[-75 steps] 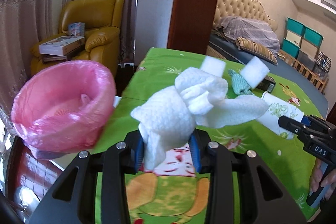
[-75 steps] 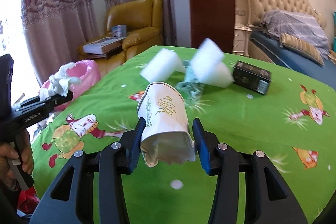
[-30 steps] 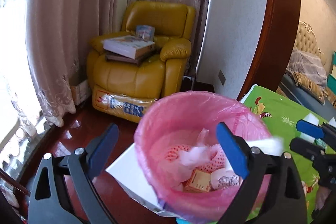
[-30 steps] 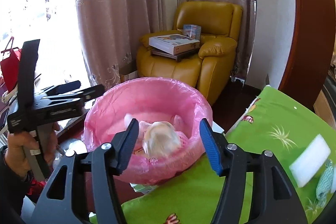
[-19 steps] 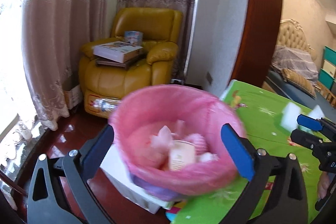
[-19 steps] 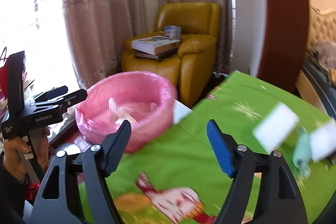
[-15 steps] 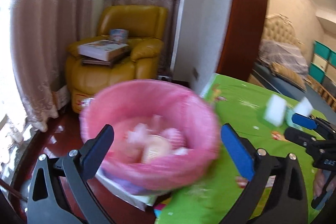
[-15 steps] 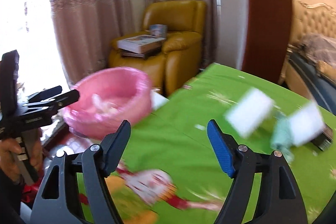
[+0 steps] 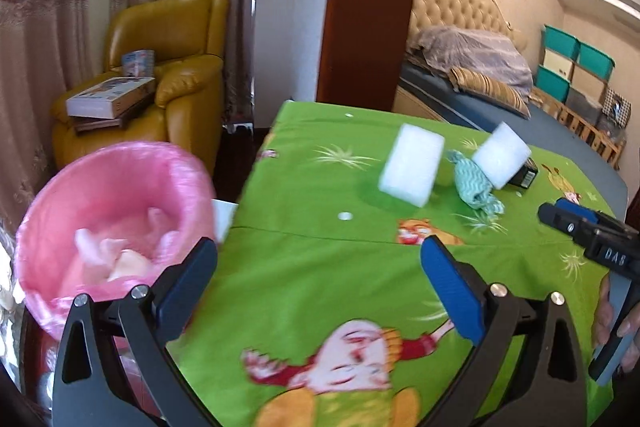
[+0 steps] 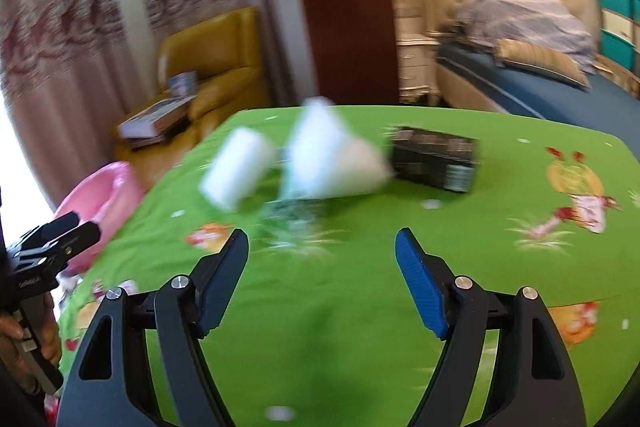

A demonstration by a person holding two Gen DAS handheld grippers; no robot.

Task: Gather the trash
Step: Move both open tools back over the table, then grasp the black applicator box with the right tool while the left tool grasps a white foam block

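Beside the table's left edge stands the pink-lined bin (image 9: 112, 211) with tissue and a cup inside it. On the green tablecloth (image 9: 320, 287) lie two white foam blocks (image 9: 412, 171) (image 9: 502, 155), a teal cloth (image 9: 474, 187) and a black box (image 9: 524, 177). My left gripper (image 9: 316, 259) is wide open and empty over the table's near left part. My right gripper (image 10: 322, 243) points at the blurred foam blocks (image 10: 238, 173) (image 10: 332, 159) and the black box (image 10: 434, 159). Its jaws are opening with nothing between them. Each view shows the other gripper (image 9: 576, 227) (image 10: 52, 239) at its edge.
A yellow armchair (image 9: 176, 75) with stacked books stands behind the bin. A dark wooden door frame (image 9: 368, 7) rises past the table's far edge. A bed (image 9: 472, 67) and teal storage boxes (image 9: 572, 63) are at the back right. A hand (image 10: 24, 339) holds the left gripper's handle.
Both grippers swung right, from over the bin back to the table. The tissue and paper cup they held earlier now lie in the bin. The right jaws have spread wider.
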